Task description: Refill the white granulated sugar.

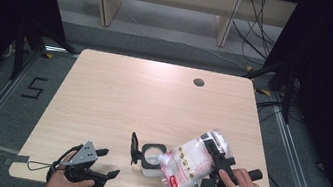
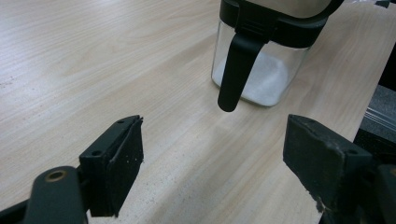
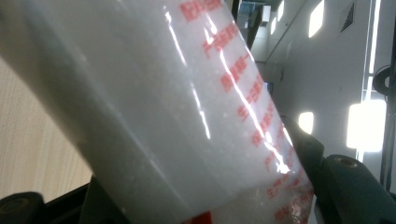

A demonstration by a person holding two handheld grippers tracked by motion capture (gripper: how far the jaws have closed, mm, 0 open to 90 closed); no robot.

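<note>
A clear plastic bag (image 1: pixel 191 161) with red print, full of white granules, is tilted with its low corner over a clear square jar (image 1: pixel 151 158). My right gripper (image 1: pixel 216 149) is shut on the bag's raised end. In the right gripper view the bag (image 3: pixel 163 107) lies between the jaws of the right gripper (image 3: pixel 205 186). The jar has a black rim and its black lid (image 1: pixel 134 148) is swung open to the left. My left gripper (image 1: pixel 110 162) rests open by the table's front left, holding nothing. In the left gripper view, the jar (image 2: pixel 261 70) with white granules at its bottom stands beyond the open left gripper (image 2: pixel 215 140).
The light wooden table (image 1: pixel 144 95) has a round cable hole (image 1: pixel 199 82) at the back right. The jar stands close to the front edge. Dark curtains and stands flank the table.
</note>
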